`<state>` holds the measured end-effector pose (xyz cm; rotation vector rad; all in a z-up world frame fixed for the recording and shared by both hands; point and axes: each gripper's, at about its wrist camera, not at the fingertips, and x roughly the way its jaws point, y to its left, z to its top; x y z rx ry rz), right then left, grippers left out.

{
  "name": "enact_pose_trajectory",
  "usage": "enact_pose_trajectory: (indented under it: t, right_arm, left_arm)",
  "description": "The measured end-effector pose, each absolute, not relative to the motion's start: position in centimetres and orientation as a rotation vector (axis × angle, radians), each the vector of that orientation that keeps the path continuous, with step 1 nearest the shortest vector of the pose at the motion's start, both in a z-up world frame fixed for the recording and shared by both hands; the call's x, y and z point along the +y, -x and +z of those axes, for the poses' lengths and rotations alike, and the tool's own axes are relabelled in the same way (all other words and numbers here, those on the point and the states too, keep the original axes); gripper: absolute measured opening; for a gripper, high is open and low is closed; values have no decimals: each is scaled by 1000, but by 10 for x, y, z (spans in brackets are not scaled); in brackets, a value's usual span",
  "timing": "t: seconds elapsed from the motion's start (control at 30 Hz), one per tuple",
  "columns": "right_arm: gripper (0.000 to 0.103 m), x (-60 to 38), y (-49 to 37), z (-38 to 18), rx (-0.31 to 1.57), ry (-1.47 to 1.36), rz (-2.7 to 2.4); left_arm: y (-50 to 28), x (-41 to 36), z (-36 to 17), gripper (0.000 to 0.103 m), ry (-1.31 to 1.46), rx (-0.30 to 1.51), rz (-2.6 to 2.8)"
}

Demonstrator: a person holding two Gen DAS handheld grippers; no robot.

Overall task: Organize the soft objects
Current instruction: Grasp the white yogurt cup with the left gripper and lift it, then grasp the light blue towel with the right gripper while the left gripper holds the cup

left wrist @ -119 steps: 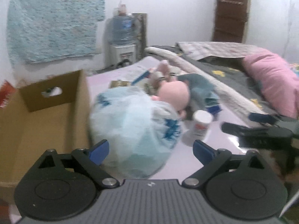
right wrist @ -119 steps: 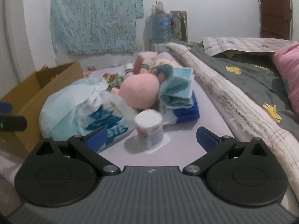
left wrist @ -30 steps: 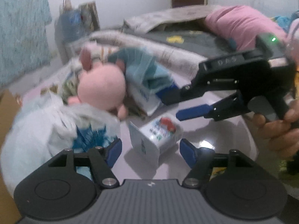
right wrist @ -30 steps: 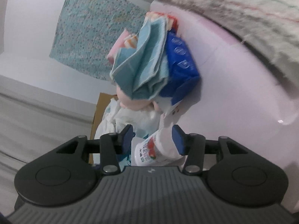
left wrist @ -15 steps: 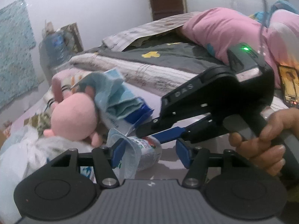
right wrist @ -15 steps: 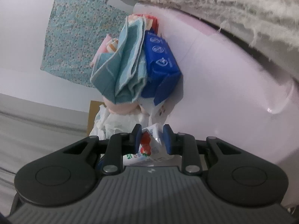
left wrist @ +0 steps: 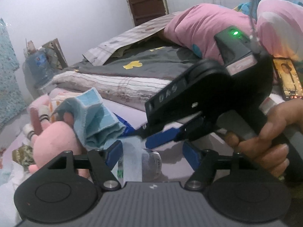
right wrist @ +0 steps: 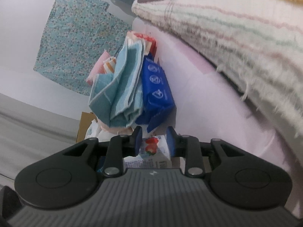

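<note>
A small white strawberry-print pack (right wrist: 151, 148) sits between the pads of my right gripper (right wrist: 154, 141), which press on its sides while the jaws are opening slightly. In the left wrist view the same pack (left wrist: 151, 162) lies between the blue fingers of my left gripper (left wrist: 152, 154). Those jaws are opening, and the right pad stands apart from the pack. The right gripper (left wrist: 151, 138) reaches in from the right, held by a hand (left wrist: 265, 145). Behind lie a pink plush (left wrist: 55, 141), a folded teal cloth (left wrist: 96, 121) and a blue wipes pack (right wrist: 157, 90).
A striped blanket (right wrist: 236, 37) borders the lilac surface on the right, with a pink pillow (left wrist: 198, 24) and a lit phone (left wrist: 287, 79) beyond. A cardboard box (right wrist: 85, 124) and a white plastic bag (left wrist: 7, 187) sit on the left.
My right gripper closed on the strawberry pack and tipped it. My left gripper swung toward the right gripper, brought the pack between its fingers, and its jaws now stand wider.
</note>
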<state>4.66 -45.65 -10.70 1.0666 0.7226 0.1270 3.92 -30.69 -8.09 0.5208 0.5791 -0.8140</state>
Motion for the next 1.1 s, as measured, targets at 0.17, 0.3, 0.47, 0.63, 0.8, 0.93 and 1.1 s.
enact_pose_trajectory:
  t: [0.17,0.3,0.47,0.63,0.8,0.93,1.1]
  right_arm:
    - [40,-470,-35,-98,671,-1022,83]
    - [44,-477,-25,-93,647,-1019,78]
    - [48,-477,-18,-91,639,-1045,130]
    - [40,-469,-23,-96,671,-1069,181]
    - [29,-452,-27,-100,707,-1086,219]
    - [25,-430,-33,-105,743,-1127,320]
    - [25,-386,-51,-109,830,-1095,434]
  left_arm:
    - [-42,-307,-85,72,-511,586,-826]
    - [-46,-303,-81,81,-491,595,-824]
    - [-64,-309,-83,86,-501,644,-792]
    - [-84,-307,-90,74,-422,727,-774]
    - [-84,-293,-86,69,-385,766,-760]
    - [-68,-271,-81,65,-434,772,-741]
    - [-53,-238,-76,63,-445,804,-679]
